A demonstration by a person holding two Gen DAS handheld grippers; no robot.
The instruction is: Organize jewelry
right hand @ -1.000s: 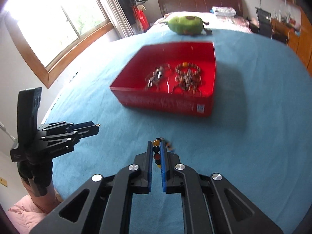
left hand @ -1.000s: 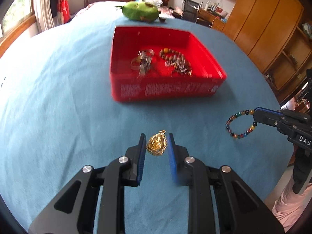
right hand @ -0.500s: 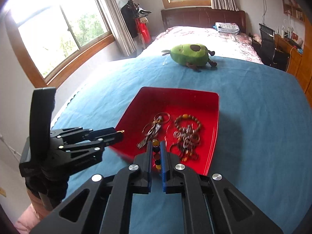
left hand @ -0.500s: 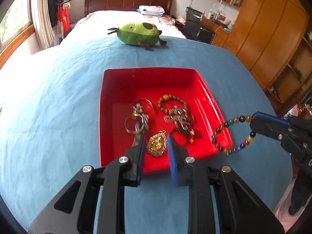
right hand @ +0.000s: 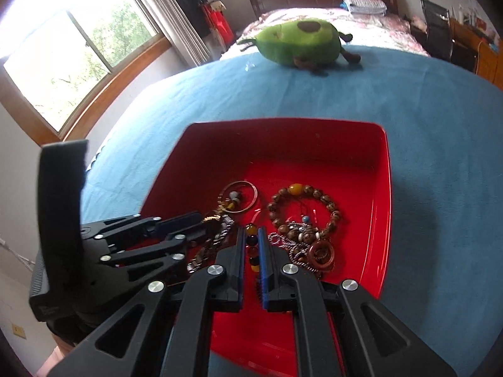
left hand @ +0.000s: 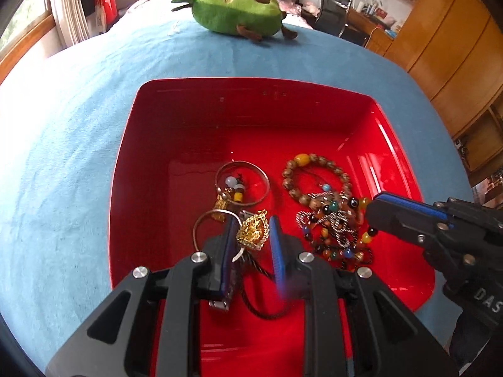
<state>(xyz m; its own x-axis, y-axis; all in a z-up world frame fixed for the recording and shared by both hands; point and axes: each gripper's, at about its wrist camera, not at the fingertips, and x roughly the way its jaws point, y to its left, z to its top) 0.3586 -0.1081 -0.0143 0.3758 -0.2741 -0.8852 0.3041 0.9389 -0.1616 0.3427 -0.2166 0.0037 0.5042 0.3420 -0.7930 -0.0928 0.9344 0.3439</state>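
Observation:
Over the red tray, my left gripper is shut on a gold pendant, whose black cord hangs down to the tray floor. My right gripper is shut on a multicoloured bead bracelet, whose loop lies over the jewelry in the tray. Seen from the left wrist, the right gripper comes in from the right. In the right wrist view the left gripper sits at the left, low inside the tray.
Inside the tray lie a wooden bead bracelet, silver bangles with small charms and a chain pile. A green avocado plush rests on the blue cloth beyond the tray. A window stands left and wooden cabinets right.
Both grippers have moved forward from in front of the tray to low over its inside, carrying the pendant and the bead bracelet. The bracelet loop now rests on the jewelry.

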